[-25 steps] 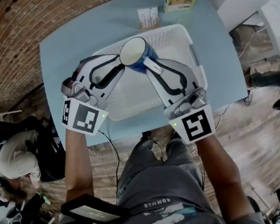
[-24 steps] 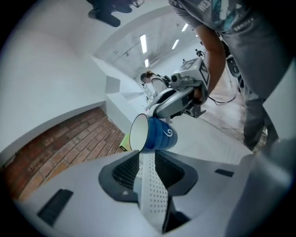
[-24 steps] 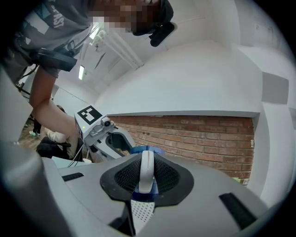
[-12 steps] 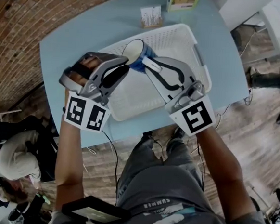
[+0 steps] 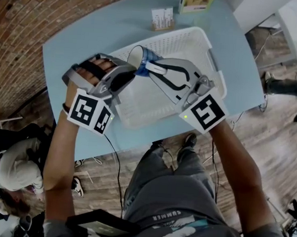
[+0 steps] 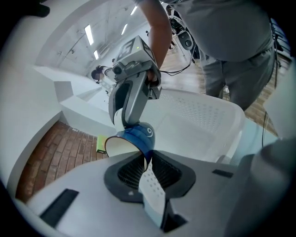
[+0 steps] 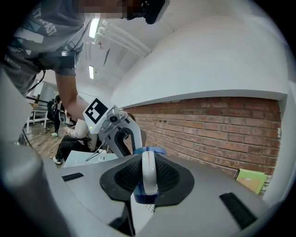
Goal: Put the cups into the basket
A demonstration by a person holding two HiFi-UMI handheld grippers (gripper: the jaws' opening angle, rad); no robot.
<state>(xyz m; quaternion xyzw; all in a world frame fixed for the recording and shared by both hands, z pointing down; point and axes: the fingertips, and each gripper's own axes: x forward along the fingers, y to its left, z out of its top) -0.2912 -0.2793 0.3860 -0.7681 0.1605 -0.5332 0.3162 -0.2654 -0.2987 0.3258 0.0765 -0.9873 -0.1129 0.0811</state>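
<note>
A blue cup (image 5: 141, 60) with a white inside hangs tilted over the white basket (image 5: 197, 46), its mouth turned to the left. My left gripper (image 5: 132, 72) comes from the left, rolled on its side, and is shut on the cup's rim (image 6: 138, 149). My right gripper (image 5: 151, 67) reaches in from the right and is shut on the cup's other side. In the right gripper view a blue edge of the cup (image 7: 160, 150) shows behind the white finger (image 7: 148, 173). The basket's floor under the cup looks bare.
The basket (image 6: 210, 121) stands on a light blue table (image 5: 91, 31). A small card holder (image 5: 162, 18) and a yellow-green box (image 5: 195, 0) stand behind it near the far edge. A person sits on the floor at the left (image 5: 15, 167).
Both grippers have sunk with the cup toward the basket. The left gripper has rolled over, and the cup's mouth has turned from facing up toward the left.
</note>
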